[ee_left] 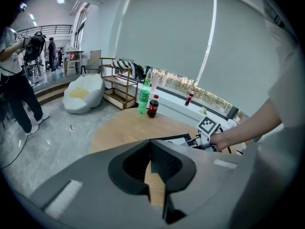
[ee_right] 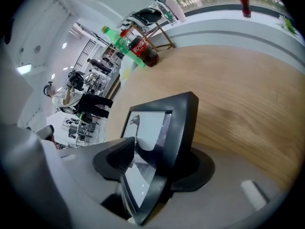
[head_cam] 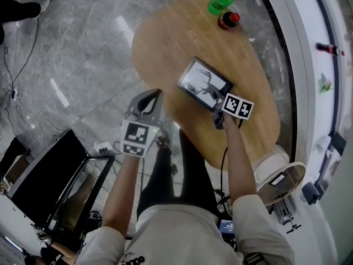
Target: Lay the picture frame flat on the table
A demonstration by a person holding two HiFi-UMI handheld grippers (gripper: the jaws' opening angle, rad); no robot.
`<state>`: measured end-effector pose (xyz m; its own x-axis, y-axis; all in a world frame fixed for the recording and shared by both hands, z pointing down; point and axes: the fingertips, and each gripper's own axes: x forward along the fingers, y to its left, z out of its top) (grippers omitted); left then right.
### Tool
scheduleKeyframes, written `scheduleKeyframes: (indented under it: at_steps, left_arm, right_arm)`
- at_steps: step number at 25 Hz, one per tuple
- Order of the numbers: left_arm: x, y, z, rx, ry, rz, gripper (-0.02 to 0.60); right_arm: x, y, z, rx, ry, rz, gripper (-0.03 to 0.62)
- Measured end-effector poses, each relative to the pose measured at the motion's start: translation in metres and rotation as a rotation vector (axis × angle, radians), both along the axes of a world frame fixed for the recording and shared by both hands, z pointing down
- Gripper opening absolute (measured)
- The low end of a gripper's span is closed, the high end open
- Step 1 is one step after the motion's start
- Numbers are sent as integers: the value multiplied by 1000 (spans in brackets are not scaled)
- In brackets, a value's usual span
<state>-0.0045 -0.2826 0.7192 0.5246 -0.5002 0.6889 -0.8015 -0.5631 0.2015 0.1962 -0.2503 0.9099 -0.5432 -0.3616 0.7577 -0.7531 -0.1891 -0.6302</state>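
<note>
The black picture frame [head_cam: 204, 83] with a deer print lies face up, low on the oval wooden table [head_cam: 165, 37]; whether it rests fully flat I cannot tell. My right gripper [head_cam: 218, 112] is at the frame's near right corner. In the right gripper view the frame [ee_right: 157, 128] stands between the jaws of that gripper [ee_right: 159, 149], which are spread and not pressing on it. My left gripper [head_cam: 154, 94] hangs off the table's left edge over the floor, its fingers together and empty. From the left gripper [ee_left: 150, 144] the frame [ee_left: 174, 139] shows beyond.
A green bottle [head_cam: 220, 0] and a cola bottle [head_cam: 229, 20] stand at the table's far end. A black case [head_cam: 49, 175] sits on the floor at the left, a round white stool [head_cam: 281, 178] at the right. A white ledge [head_cam: 309, 65] runs along the right side.
</note>
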Motion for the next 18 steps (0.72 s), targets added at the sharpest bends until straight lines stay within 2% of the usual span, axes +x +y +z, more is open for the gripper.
scheduleKeyframes:
  at_steps: [4, 8, 18]
  left_arm:
    - [4, 2, 3, -3, 0, 3, 11]
    - [6, 2, 1, -3, -1, 5, 11]
    - [8, 7, -11, 16, -5, 13, 11]
  right_arm:
    - [6, 9, 9, -31, 12, -7, 244]
    - [16, 17, 13, -54, 2, 43, 245]
    - [31, 36, 10, -84, 9, 88, 268]
